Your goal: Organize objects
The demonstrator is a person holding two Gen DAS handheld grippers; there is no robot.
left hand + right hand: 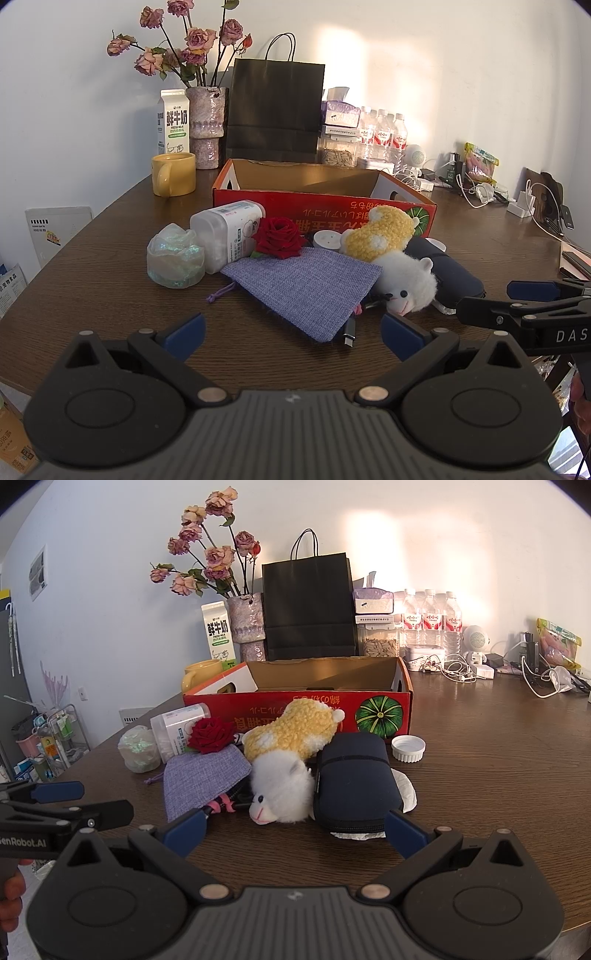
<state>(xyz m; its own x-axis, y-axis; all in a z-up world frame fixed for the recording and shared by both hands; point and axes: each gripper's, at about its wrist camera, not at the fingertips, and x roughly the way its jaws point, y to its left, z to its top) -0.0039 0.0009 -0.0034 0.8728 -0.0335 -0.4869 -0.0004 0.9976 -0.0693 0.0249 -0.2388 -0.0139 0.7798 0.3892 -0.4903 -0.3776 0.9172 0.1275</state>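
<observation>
Landmark: red cardboard box (321, 206), open-topped, standing on the brown tabletop (110, 266); all places below are told from it
Left gripper (291, 334): fingers spread wide, holding nothing; it hovers low over the tabletop, on the camera side of the box, with the purple pouch just ahead of its tips
Right gripper (295, 829): fingers spread wide, holding nothing; it sits on the camera side of the box, its tips near the navy case and the plush's head
Purple pouch (306, 288): lies flat in front of the box; its drawstring trails toward the left
Red rose (279, 238): between the box front and the pouch, resting on the pouch's far edge
Plush sheep (397, 254): yellow body leaning against the box front, white head pointing away from it
Navy case (352, 779): in front of the box, just right of the plush and touching it
White lid (408, 748): near the box's front right corner, beside the case
White canister (229, 232): on its side by the box's front left corner
Iridescent cup (175, 260): left of the canister, farther from the box
Yellow mug (173, 173): just beyond the box's left end
Black paper bag (275, 110): upright behind the box
</observation>
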